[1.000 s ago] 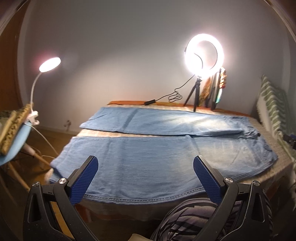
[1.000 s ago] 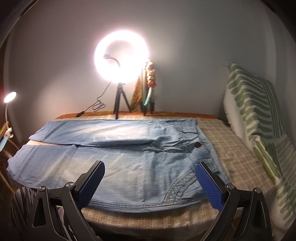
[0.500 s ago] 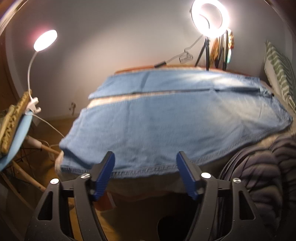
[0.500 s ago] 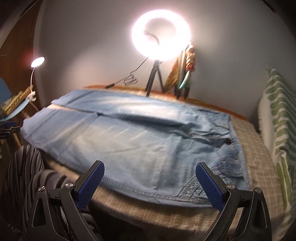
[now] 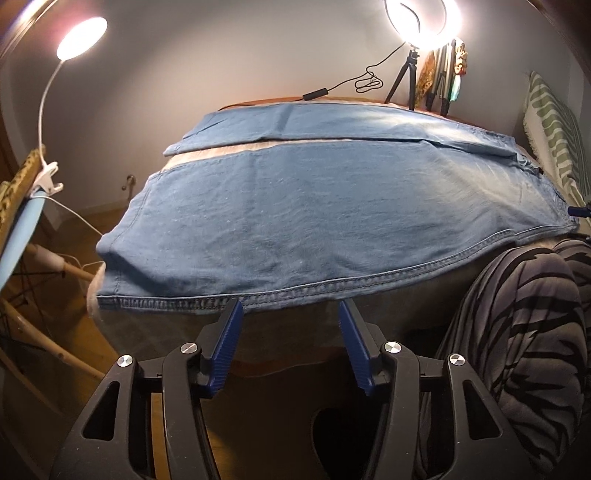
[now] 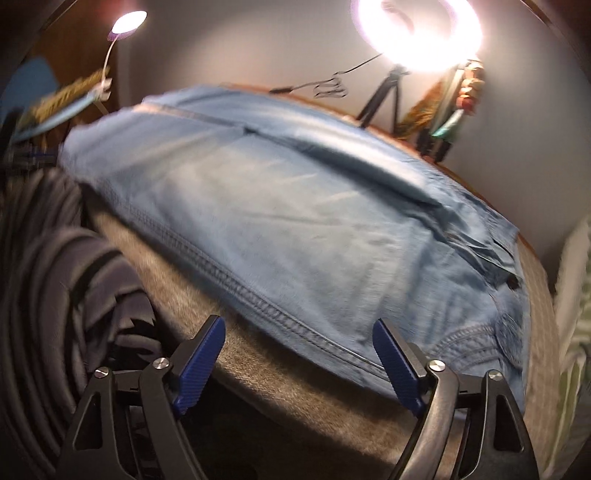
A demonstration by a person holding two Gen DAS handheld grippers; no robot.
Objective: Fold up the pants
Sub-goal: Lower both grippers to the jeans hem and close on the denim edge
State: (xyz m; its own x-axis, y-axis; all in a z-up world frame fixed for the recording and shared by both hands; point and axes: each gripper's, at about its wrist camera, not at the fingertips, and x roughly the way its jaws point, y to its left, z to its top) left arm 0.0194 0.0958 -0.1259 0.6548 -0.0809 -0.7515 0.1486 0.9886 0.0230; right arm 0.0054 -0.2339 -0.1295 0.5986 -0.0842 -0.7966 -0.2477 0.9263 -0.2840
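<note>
Blue pants (image 5: 332, 214) are spread flat over the table (image 5: 314, 325), both legs laid out, waist twd the ring light (image 5: 423, 22) side. Left gripper (image 5: 290, 314) is held w/ fingers apart at the near hem seam. Right gripper (image 6: 299, 332), fingers wide apart, is held at the near side seam; contact probably none, view blurred.

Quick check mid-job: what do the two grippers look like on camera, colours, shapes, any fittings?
Both match. The left gripper and right gripper have black angular plastic frames with triangular cut-outs and round silver screw heads. Each finger carries a long, flat, blue ribbed pad. No cables or markings show on either.
</note>
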